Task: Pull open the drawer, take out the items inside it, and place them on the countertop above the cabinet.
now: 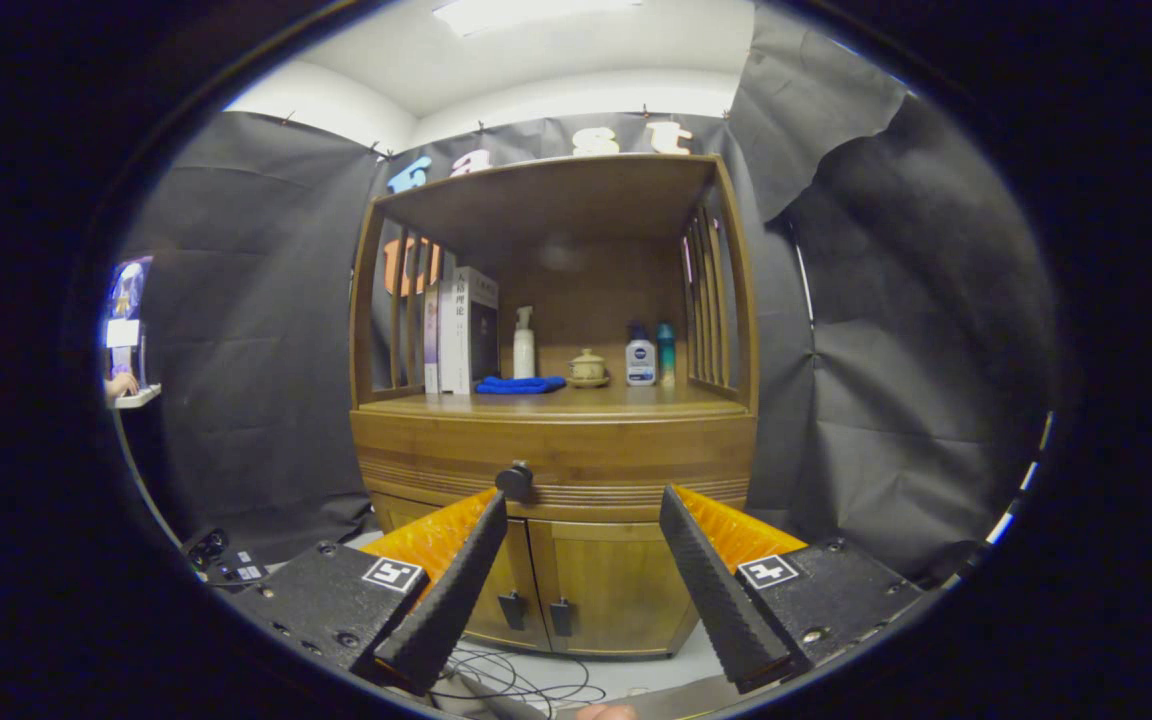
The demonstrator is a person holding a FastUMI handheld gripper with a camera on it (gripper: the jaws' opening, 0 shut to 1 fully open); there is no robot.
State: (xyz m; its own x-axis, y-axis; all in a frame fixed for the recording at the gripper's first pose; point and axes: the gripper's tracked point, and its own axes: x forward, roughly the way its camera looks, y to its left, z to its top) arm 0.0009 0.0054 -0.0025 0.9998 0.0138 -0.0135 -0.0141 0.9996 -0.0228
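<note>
A wooden cabinet (556, 440) stands ahead of me with its drawer (596, 465) closed. A dark round knob (514, 479) sits on the drawer front, just above my left fingertip. My gripper (581, 505) is open, with a wide gap and nothing between its fingers. The fingers are still short of the drawer front. The countertop (636, 402) above the drawer carries books (461, 330), a blue cloth (519, 384), a white pump bottle (524, 343), a small lidded cup (587, 367) and two bottles (651, 356) at the back.
Two lower doors (561, 590) with dark handles sit under the drawer. Cables (506, 680) lie on the floor in front of the cabinet. Slatted side rails and a top shelf frame the countertop. A person's hand (121, 385) shows at a desk far left.
</note>
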